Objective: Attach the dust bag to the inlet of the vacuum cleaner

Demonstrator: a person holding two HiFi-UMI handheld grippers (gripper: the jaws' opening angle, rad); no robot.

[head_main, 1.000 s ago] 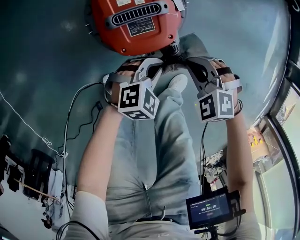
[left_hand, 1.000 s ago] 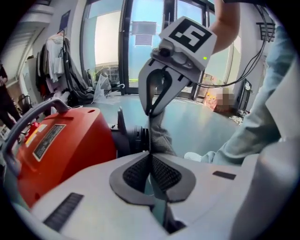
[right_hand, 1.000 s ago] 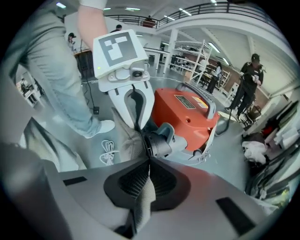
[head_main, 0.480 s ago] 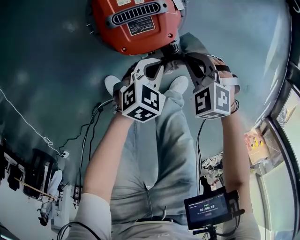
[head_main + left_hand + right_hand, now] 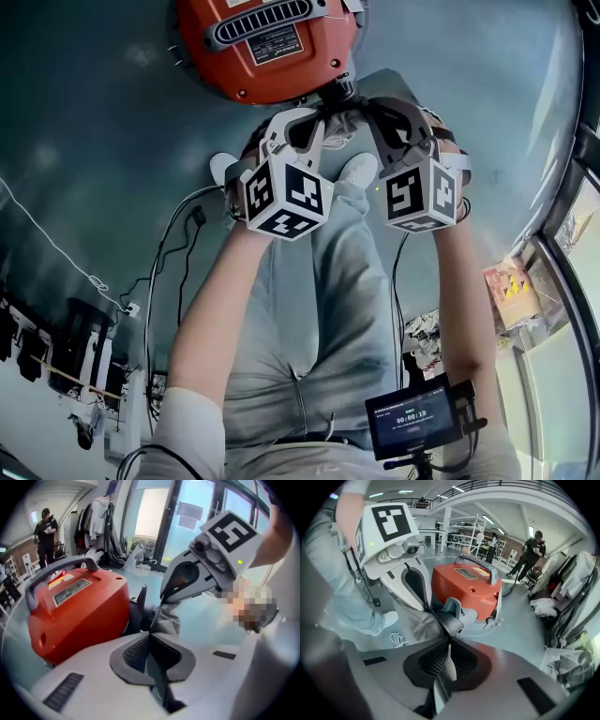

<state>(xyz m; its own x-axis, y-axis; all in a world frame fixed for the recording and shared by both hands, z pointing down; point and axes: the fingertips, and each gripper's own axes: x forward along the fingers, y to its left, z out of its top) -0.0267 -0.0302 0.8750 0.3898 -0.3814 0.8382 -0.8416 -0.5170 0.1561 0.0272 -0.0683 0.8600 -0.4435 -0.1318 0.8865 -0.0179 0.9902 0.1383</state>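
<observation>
Floor: smooth grey-green floor [image 5: 84,141], under the vacuum cleaner and wider than anything else here.
Vacuum cleaner: red drum-shaped plastic vacuum cleaner [image 5: 267,52] with a grey top handle; it serves as landmark for all entries.
Left gripper: left gripper [image 5: 151,637], just in front of the vacuum cleaner's port side; fingers clenched on a thin edge of the bag's cloth.
Right gripper: right gripper [image 5: 449,641], beside the left one and equally close to the vacuum cleaner; fingers pinched on a fold of the grey weave.
Dust bag: grey woven-cloth dust bag [image 5: 422,629], stretched between both grippers, its mouth right at the vacuum cleaner's port.
Inlet: black round inlet [image 5: 450,623], projecting from the vacuum cleaner's side towards the person.
Step in hand: judged as presenting the bag mouth to the inlet; whether it is seated cannot be told.
Next move: likely an even two-handed push of the collar over the inlet, cloth kept taut.
</observation>
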